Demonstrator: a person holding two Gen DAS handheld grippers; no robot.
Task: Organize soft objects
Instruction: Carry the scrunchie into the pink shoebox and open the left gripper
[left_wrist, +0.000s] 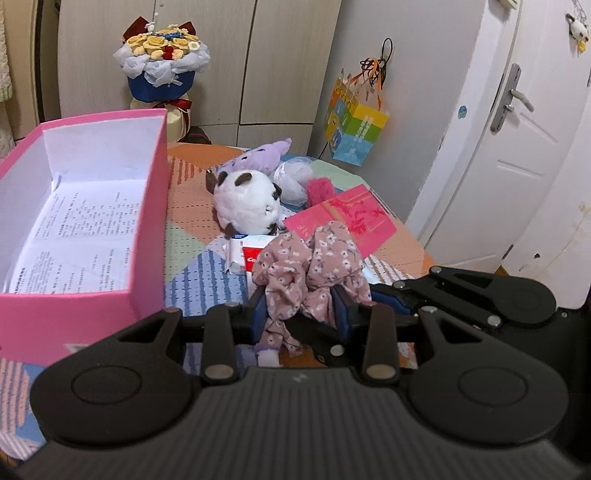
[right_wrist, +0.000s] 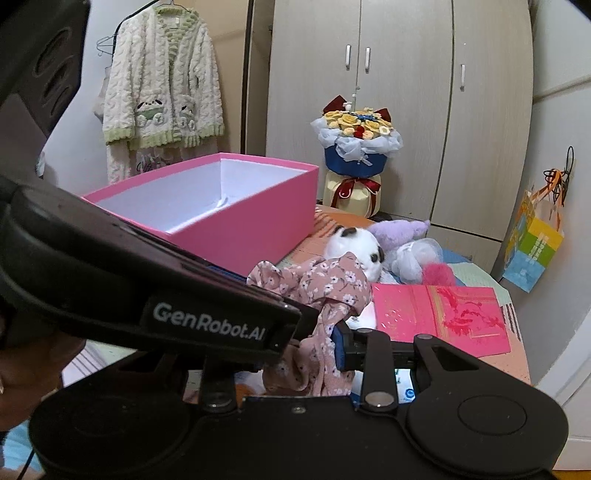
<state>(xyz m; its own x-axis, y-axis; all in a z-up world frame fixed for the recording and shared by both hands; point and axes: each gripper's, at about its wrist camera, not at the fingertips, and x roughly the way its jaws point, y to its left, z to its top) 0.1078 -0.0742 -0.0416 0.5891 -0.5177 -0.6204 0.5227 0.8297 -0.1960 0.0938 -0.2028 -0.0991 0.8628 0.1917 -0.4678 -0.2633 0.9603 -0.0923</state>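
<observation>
My left gripper is shut on a bunched pink floral cloth and holds it above the table. In the right wrist view the same cloth hangs by my right gripper; the left gripper's body covers the right gripper's left finger, so I cannot tell its state. An open pink box with a white lining stands to the left, also seen in the right wrist view. A white panda plush, a purple plush, a white mesh bundle and a pink fluffy item lie beyond.
A red card and a toothpaste box lie on the patchwork tablecloth. A flower bouquet stands by the wardrobe. A colourful gift bag hangs on the wall. A door is at right.
</observation>
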